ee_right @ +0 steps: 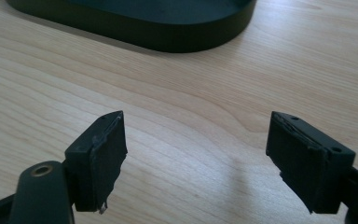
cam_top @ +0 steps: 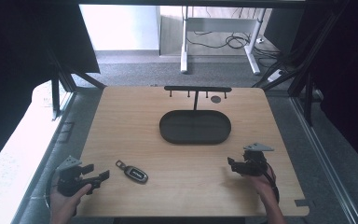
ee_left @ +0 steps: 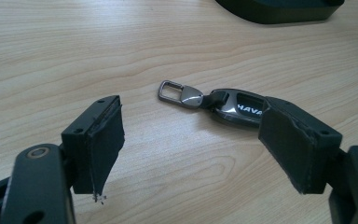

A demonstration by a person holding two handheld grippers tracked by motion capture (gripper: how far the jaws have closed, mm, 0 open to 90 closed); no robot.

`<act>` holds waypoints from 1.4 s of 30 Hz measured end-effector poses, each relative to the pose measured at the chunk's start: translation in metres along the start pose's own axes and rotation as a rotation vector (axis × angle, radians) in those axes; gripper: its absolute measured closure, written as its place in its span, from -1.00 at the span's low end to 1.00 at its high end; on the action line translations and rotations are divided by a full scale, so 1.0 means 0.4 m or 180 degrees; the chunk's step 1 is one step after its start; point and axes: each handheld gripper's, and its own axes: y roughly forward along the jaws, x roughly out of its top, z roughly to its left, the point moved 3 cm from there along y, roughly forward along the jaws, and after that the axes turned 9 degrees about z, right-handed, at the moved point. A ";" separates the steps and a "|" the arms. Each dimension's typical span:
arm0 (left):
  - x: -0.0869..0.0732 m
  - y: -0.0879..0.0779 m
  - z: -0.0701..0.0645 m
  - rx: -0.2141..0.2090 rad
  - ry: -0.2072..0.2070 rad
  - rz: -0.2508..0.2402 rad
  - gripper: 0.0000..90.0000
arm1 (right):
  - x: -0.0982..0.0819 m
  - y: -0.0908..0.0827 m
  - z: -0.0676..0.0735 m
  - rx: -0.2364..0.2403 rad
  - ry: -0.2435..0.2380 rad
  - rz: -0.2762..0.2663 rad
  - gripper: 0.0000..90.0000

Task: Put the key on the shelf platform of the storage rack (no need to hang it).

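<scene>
The key fob lies on the wooden surface at about 7 o'clock from the dark oval tray, its long axis running 10-to-4. The left gripper, fingers spread, sits just beside it; the right gripper, also spread, is well apart.

— What do your fingers look like?

— On my left gripper they are two black blocks, each faced with a dark pad that is frayed at its edges. A small screw hole sits on top of each block, and a brass-ringed pivot hole shows on the arm behind one of them.

— And the other one?

— My right gripper has the same black fingers with worn pads. From above it carries a grey three-cornered plate, and a black cable trails back along my wrist.
</scene>
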 end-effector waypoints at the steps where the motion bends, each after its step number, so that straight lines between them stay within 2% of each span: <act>1: 0.000 0.002 -0.001 -0.0005 -0.0001 0.0008 -0.50 | 0.001 -0.002 0.003 0.0029 -0.0019 0.0007 -0.52; 5: -0.001 0.008 -0.004 -0.0014 0.0014 0.0038 -0.50 | 0.008 -0.012 0.027 0.0175 -0.0125 -0.0012 -0.45; 13: 0.001 0.000 -0.008 -0.0009 -0.0014 0.0017 -0.50 | 0.037 -0.037 0.067 0.0263 -0.0331 -0.0022 -0.44; 20: 0.000 0.002 -0.005 -0.0003 -0.0040 0.0030 -0.50 | 0.072 -0.048 0.103 0.0378 -0.0582 0.0067 -0.44; 22: 0.000 0.003 -0.008 -0.0013 -0.0026 0.0033 -0.50 | 0.083 -0.053 0.114 0.0436 -0.0622 0.0069 -0.44; 26: 0.001 0.000 -0.012 -0.0027 -0.0014 0.0027 -0.51 | 0.097 -0.056 0.129 0.0461 -0.0680 0.0099 -0.44; 30: -0.001 0.006 -0.011 -0.0038 -0.0012 0.0077 -0.51 | 0.123 -0.059 0.162 0.0539 -0.0811 0.0117 -0.44; 32: -0.001 0.007 -0.011 -0.0037 -0.0009 0.0075 -0.51 | 0.127 -0.060 0.168 0.0558 -0.0840 0.0123 -0.44; 33: 0.000 0.006 -0.013 -0.0034 0.0005 0.0053 -0.50 | 0.141 -0.059 0.183 0.0597 -0.0891 0.0112 -0.43; 41: 0.002 0.002 -0.014 -0.0021 0.0006 0.0003 -0.50 | 0.173 -0.051 0.226 0.0602 -0.1073 0.0177 -0.40; 42: 0.002 0.001 -0.014 -0.0024 0.0006 -0.0001 -0.50 | 0.181 -0.050 0.238 0.0614 -0.1132 0.0199 -0.40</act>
